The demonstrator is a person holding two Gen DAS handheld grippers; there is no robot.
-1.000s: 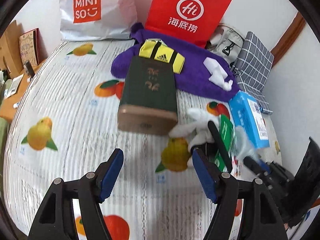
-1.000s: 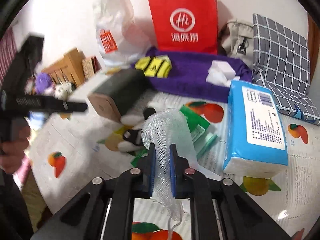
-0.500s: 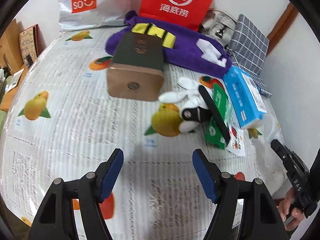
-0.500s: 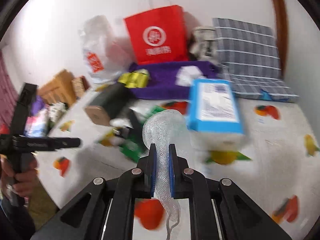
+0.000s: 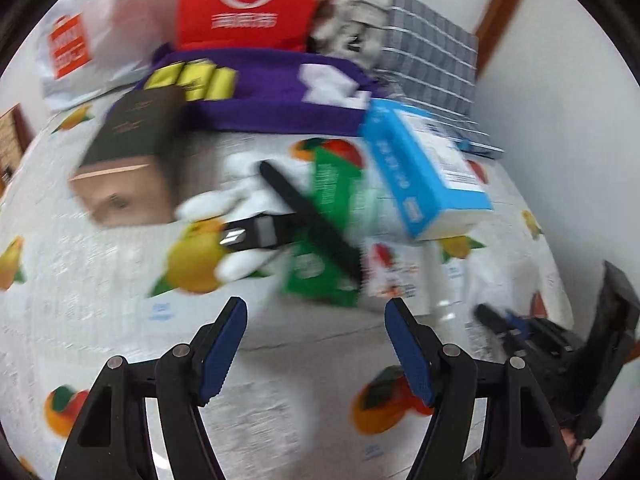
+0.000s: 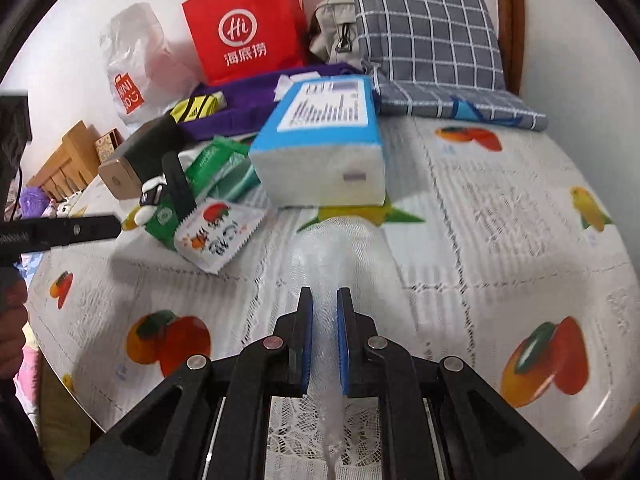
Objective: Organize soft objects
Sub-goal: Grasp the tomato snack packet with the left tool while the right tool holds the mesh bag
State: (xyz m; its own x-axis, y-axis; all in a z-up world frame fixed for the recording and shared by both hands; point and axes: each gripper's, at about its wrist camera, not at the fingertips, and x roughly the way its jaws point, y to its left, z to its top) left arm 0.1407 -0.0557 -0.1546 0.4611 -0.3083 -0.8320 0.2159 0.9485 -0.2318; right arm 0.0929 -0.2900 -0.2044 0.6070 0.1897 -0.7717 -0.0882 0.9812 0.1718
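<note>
My right gripper (image 6: 324,300) is shut on a white mesh net (image 6: 340,248) that rests low on the fruit-print bed cover, in front of the blue tissue pack (image 6: 324,148). My left gripper (image 5: 316,312) is open and empty above the cover, short of the white plush toy (image 5: 236,216) with its black strap and the green packet (image 5: 328,240). The right gripper also shows at the right edge of the left wrist view (image 5: 532,332). The left wrist view is blurred by motion.
A dark green box (image 5: 128,160) lies left of the plush. Behind are a purple towel (image 5: 276,92), yellow socks (image 5: 196,80), a red paper bag (image 6: 244,28), a white plastic bag (image 6: 132,64), and a grey checked cloth (image 6: 432,36). A snack sachet (image 6: 216,236) lies near the net.
My right gripper lowered the mesh net from above the pile onto the cover in front of the tissue pack. My left gripper swung right and nearer to the plush and packets.
</note>
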